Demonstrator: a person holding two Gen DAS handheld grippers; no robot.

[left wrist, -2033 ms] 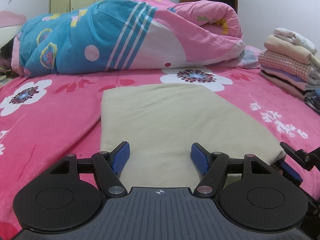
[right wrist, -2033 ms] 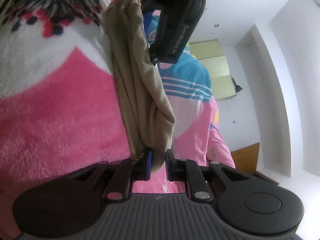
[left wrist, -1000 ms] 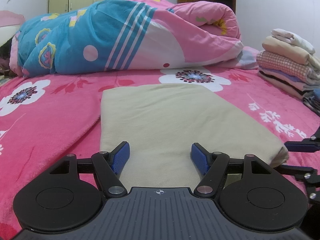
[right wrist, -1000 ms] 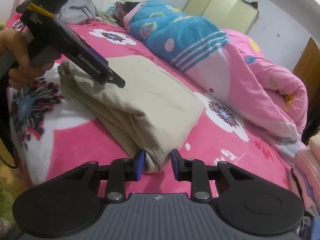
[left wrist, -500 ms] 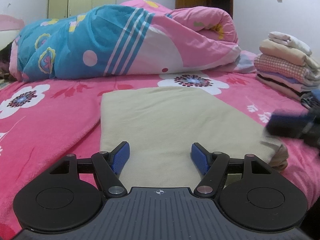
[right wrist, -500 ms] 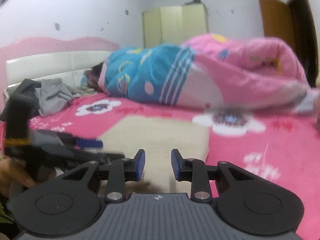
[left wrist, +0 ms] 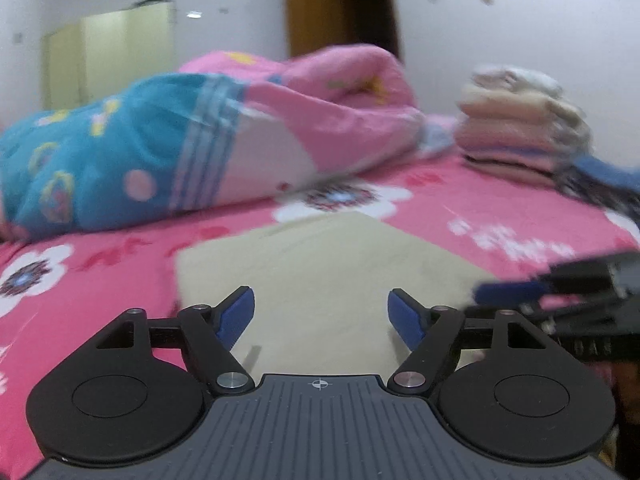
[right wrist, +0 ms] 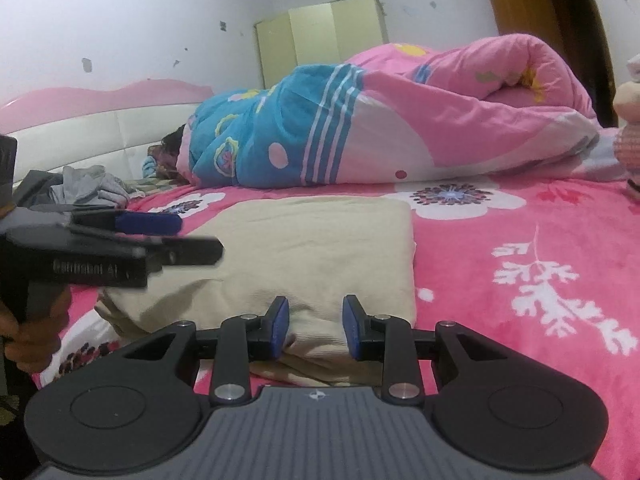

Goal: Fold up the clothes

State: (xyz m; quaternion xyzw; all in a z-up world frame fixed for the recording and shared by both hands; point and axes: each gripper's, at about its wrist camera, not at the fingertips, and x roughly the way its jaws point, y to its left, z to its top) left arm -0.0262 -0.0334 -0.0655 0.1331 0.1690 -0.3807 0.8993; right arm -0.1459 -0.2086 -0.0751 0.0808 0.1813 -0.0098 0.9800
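My folded beige garment [right wrist: 320,248] lies flat on the pink bed [right wrist: 520,248], in front of the rolled quilt [right wrist: 360,120]. Both claws, left [left wrist: 320,314] and right [right wrist: 314,326], hang apart over its near edge, holding nothing. I should pinch all layers together so the fold stays square.

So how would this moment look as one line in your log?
task: fold clothes | folded beige cloth: flat on pink floral bedspread | left gripper: open | right gripper: open
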